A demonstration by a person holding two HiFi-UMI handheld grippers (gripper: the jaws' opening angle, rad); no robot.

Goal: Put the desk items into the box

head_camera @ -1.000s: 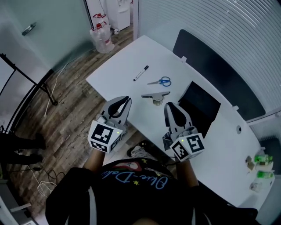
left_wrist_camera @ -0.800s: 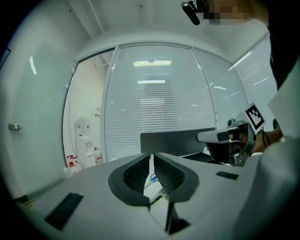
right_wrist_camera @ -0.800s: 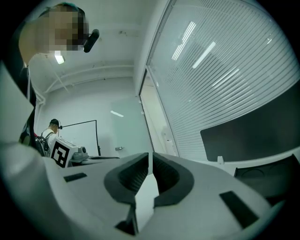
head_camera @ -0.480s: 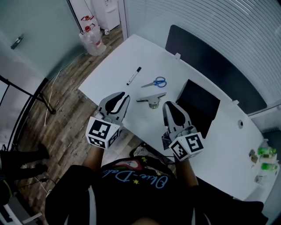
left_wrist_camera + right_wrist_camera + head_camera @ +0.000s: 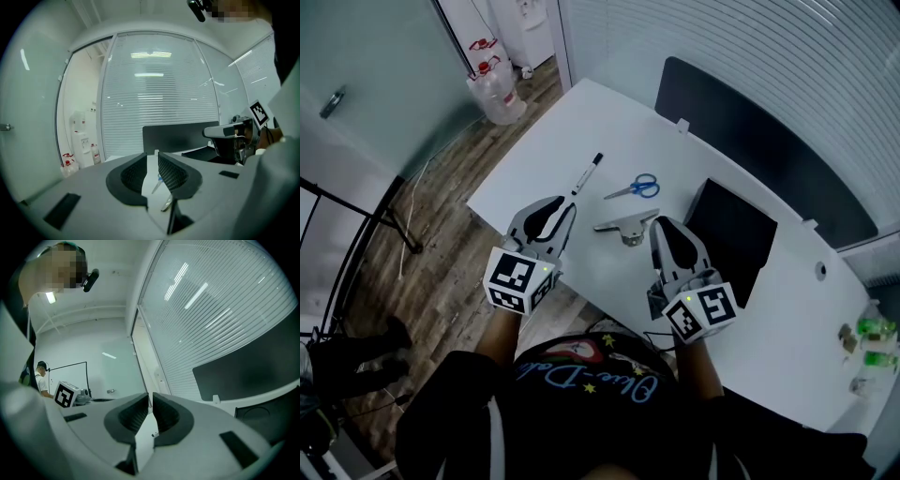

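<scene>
- Nothing had gone into the box [image 5: 736, 234] yet: the marker [image 5: 586, 174], scissors [image 5: 636, 187] and a grey metal tool [image 5: 625, 225] all lay loose on the worktop [image 5: 553, 141], mid-way along it, left of the box.
- The step in hand looked like the first reach. Both grippers hung over the worktop's near edge.
- The left gripper [image 5: 562, 204] had its fingers opening, with nothing between them. The marker lay just beyond its tips.
- The right gripper [image 5: 664, 227] had its fingers barely apart, only a thin slit, and it was empty. It sat between the metal tool and the box.
- Next would probably be lowering the left fingers across the marker's barrel, then closing.
- What the metal tool was could not be made out.
- The box read only as a dark slab, with its depth unclear.
- The grippers covered part of the near edge.
- Small green things [image 5: 867, 333] at the far right end were too blurred to name.
</scene>
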